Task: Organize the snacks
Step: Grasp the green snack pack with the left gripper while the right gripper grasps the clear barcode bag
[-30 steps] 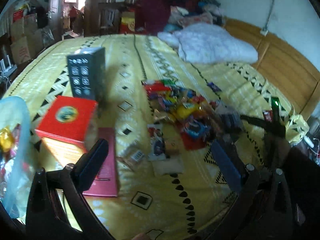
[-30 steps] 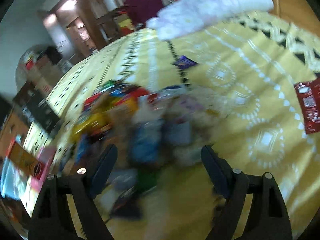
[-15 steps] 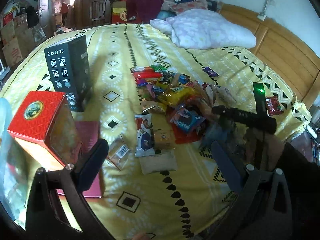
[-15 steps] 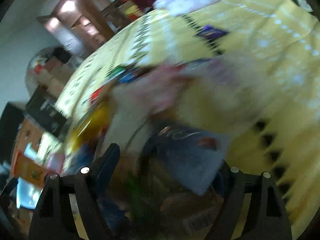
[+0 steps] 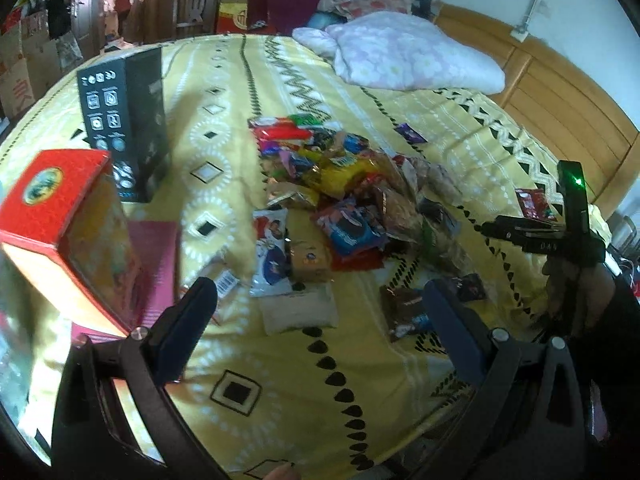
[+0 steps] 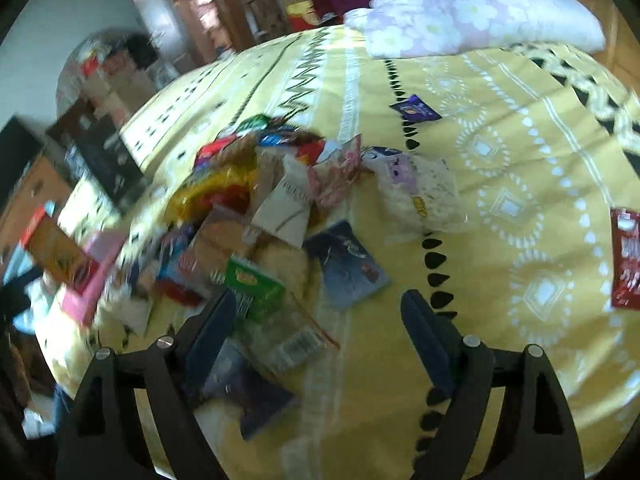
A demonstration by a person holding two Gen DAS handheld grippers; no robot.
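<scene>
A heap of bright snack packets lies in the middle of a yellow patterned bedspread. My left gripper hovers open over the heap's near edge, above a white packet, holding nothing. The right gripper's body shows at the right of the left wrist view, held by a hand. In its own view the right gripper hangs above the heap. Its jaws are opening, and no pad presses on anything. A blue packet and a green packet lie just beyond its fingertips.
A red box, a tall black box and a flat magenta box stand at the left. A red packet and a purple packet lie apart. A floral quilt and wooden headboard are behind.
My left gripper has sunk and come closer to the heap. The right gripper dipped right into the packets, then drew back and rolled; it holds nothing.
</scene>
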